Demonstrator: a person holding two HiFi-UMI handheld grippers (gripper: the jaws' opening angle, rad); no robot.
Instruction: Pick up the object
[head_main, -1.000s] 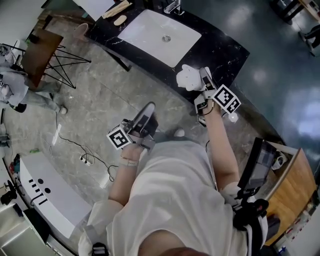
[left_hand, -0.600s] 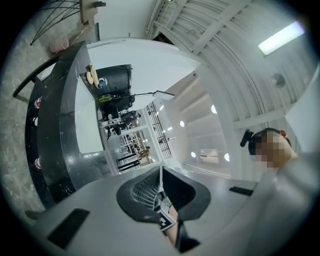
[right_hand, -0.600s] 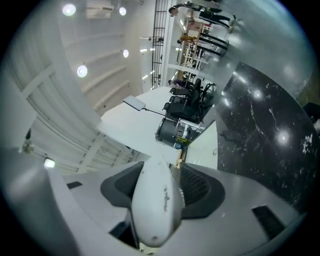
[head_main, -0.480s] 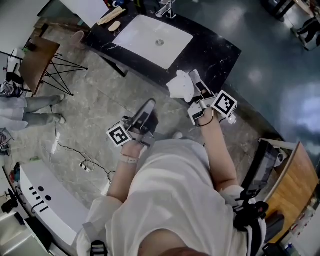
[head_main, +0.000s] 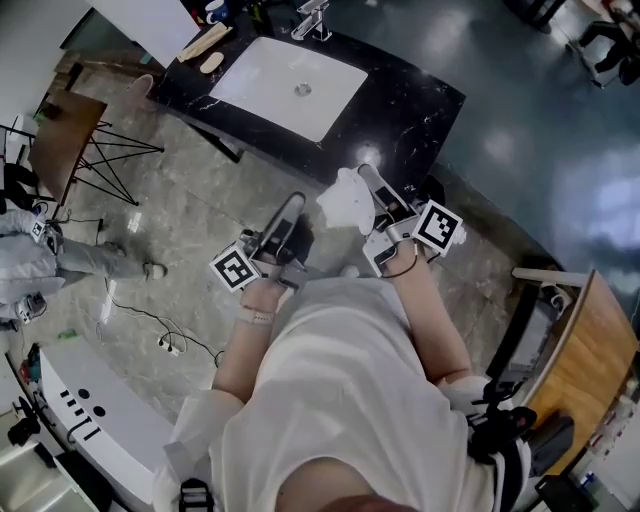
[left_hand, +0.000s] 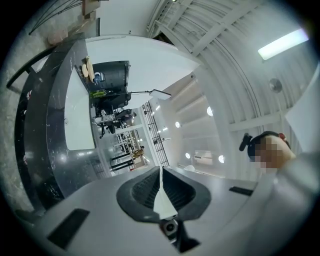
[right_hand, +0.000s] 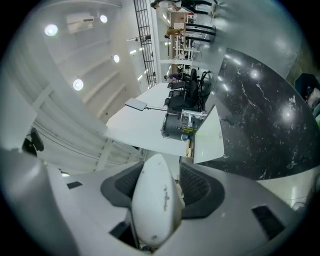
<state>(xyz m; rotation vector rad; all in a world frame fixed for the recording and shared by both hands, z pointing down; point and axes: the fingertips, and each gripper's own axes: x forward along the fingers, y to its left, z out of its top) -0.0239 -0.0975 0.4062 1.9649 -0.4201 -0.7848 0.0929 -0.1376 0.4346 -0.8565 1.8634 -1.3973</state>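
Observation:
The object is a white, smooth, rounded thing (head_main: 342, 200) (right_hand: 155, 205). My right gripper (head_main: 357, 192) is shut on it, and in the right gripper view it fills the gap between the two dark pads (right_hand: 197, 187). It hangs in the air just off the front edge of the black counter (head_main: 425, 100). My left gripper (head_main: 294, 207) is beside it on the left, over the floor. In the left gripper view its jaws (left_hand: 160, 185) are shut with nothing between them.
A white sink basin (head_main: 290, 70) with a tap (head_main: 312, 18) is set in the counter. Wooden pieces (head_main: 205, 45) lie at its far end. A folding stand (head_main: 70, 130), a person's legs (head_main: 70, 255), floor cables (head_main: 165, 340) and a wooden desk (head_main: 590, 380) surround me.
The right gripper has come away from the counter edge, leftwards and towards my body, carrying the white object. The left gripper has shifted only a little.

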